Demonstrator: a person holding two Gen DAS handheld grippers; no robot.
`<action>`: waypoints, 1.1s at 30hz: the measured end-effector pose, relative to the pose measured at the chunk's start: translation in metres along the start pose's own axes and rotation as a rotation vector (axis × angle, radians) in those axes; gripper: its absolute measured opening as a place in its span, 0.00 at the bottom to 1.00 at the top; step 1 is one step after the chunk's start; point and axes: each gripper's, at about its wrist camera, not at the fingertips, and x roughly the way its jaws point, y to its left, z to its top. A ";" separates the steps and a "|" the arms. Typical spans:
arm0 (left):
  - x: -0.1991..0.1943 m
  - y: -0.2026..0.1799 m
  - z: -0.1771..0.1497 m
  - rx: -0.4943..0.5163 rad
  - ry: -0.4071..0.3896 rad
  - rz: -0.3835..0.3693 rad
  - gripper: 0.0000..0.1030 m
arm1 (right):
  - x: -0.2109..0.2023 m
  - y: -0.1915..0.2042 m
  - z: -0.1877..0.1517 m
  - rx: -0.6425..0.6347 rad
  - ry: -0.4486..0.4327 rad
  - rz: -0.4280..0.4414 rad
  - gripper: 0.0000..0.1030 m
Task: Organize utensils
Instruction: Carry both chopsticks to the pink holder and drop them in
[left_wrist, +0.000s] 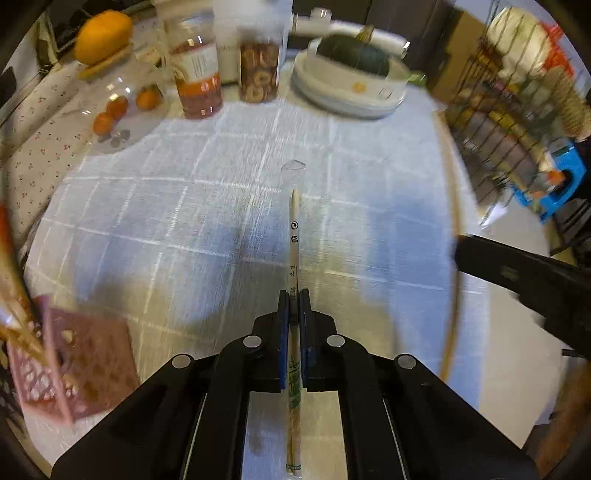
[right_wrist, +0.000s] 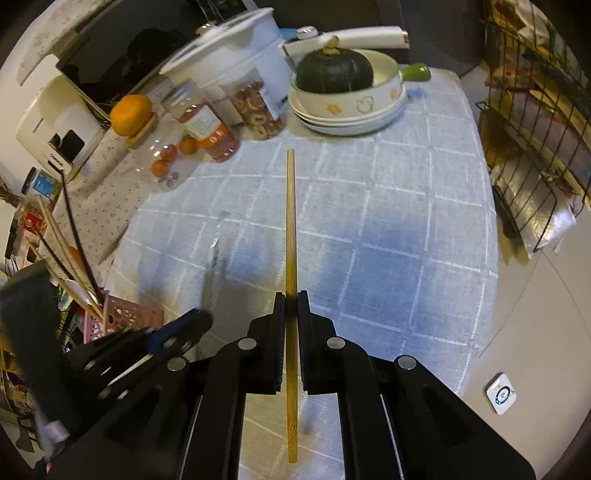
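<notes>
Table (right_wrist: 406, 221): blue checked cloth, jars and stacked bowls at the far edge.
Holder (right_wrist: 125, 314): pink, at the table's left, chopsticks standing in it.
Right gripper (right_wrist: 291, 295): clamped on a bare chopstick (right_wrist: 290, 221), above the cloth.
Left gripper (left_wrist: 294, 295): clamped on wrapped chopsticks (left_wrist: 294, 240), above the cloth.

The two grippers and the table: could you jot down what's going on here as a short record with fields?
left gripper: shut on wrapped chopsticks, clear wrapper sticking out past the tips
right gripper: shut on a bare wooden chopstick
pink basket: at the table's left edge, holding chopsticks upright
table: light checked cloth
back of table: dark green squash in stacked bowls, jars, oranges
</notes>
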 end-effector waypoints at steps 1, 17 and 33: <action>-0.010 0.000 -0.002 0.003 -0.021 -0.012 0.04 | -0.001 0.003 0.000 -0.005 -0.003 0.002 0.06; -0.125 0.031 -0.031 0.023 -0.313 0.098 0.04 | -0.029 0.063 -0.002 -0.151 -0.150 0.081 0.06; -0.162 0.098 -0.029 -0.115 -0.516 0.080 0.04 | -0.056 0.118 -0.010 -0.260 -0.307 0.209 0.06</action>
